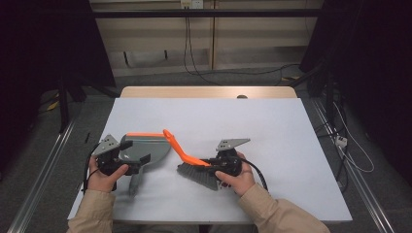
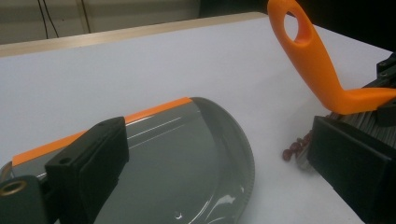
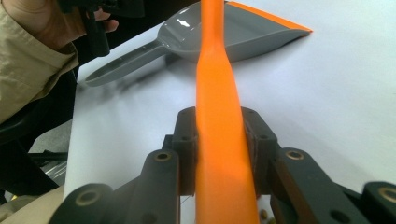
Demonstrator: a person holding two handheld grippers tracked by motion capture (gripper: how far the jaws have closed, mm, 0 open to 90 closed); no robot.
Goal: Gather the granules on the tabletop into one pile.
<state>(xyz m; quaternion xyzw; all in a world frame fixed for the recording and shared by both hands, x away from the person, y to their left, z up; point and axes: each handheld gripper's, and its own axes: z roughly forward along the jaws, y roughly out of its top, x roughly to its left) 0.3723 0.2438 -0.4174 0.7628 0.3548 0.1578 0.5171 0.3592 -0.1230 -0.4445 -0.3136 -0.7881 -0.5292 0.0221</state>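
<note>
Orange-handled brush (image 1: 192,162) beside grey dustpan (image 1: 145,148)

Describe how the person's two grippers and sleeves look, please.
The left gripper and the right gripper are black handheld tools, each with two blocky black jaws and brass-coloured pivot screws. Each carries a grey three-cornered plate with small holes on top. A black cable trails from the right one. The person wears long beige sleeves.

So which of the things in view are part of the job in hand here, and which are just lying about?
In the job:
- brush, orange handle clamped in the right gripper
- grey dustpan, with the left gripper over it
- small reddish bits beside the bristles

Lying about:
- cables on the floor behind the table
- wall socket
</note>
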